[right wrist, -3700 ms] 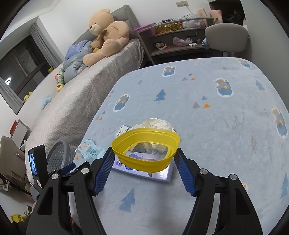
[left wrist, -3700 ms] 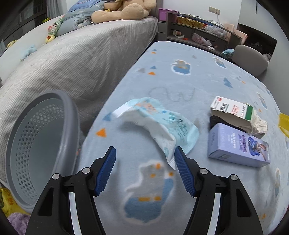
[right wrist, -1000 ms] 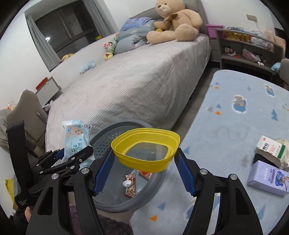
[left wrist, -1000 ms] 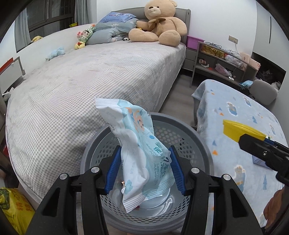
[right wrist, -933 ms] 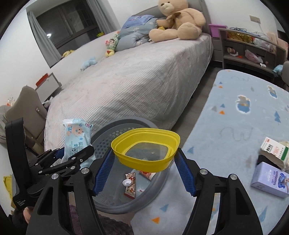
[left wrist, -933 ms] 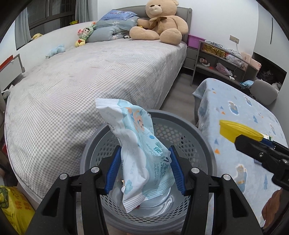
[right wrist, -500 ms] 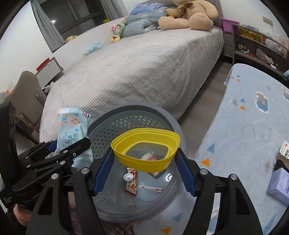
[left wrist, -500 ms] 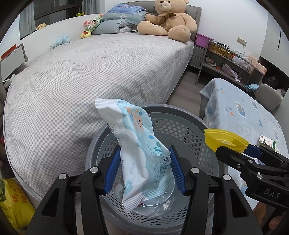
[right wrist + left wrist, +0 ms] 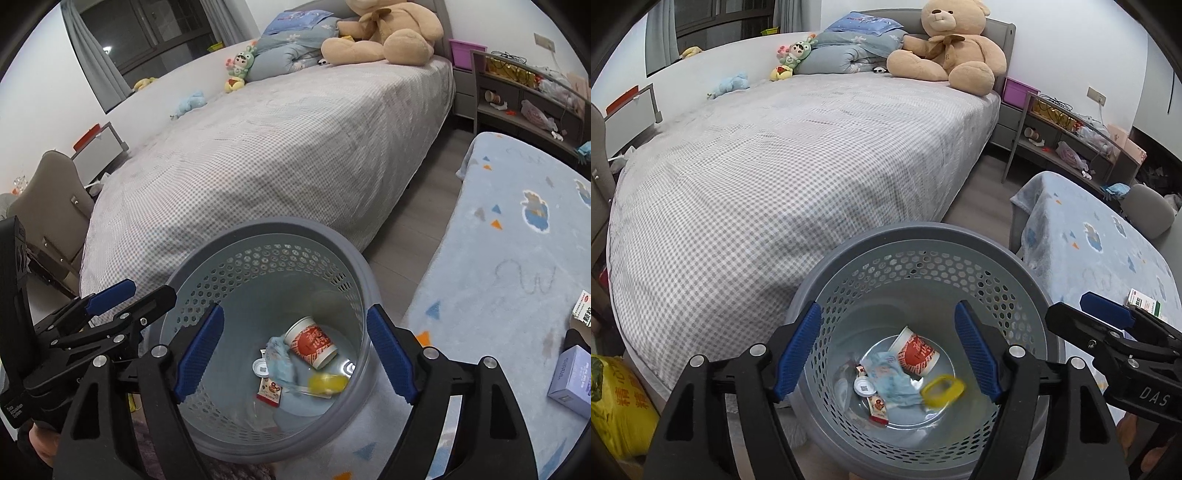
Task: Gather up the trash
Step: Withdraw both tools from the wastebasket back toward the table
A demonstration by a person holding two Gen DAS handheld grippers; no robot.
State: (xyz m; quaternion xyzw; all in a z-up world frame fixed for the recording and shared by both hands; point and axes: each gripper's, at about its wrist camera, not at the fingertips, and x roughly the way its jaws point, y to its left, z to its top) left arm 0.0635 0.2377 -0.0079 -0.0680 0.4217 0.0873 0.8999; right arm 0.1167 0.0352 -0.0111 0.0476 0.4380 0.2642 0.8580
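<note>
Above the bin (image 9: 923, 236), both tools, left (image 9: 888, 347) and right (image 9: 295, 347), hang released and hold nothing. Inside lie the wipes pack (image 9: 892, 380), yellow bowl (image 9: 942, 386) and cup (image 9: 916, 352).

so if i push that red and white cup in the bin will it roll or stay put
The cup lies on its side, so a push would probably roll it, curving since it tapers. It looks like thin paper, likely light and easy to crush. The wrapper touching it may stop it soon.
</note>
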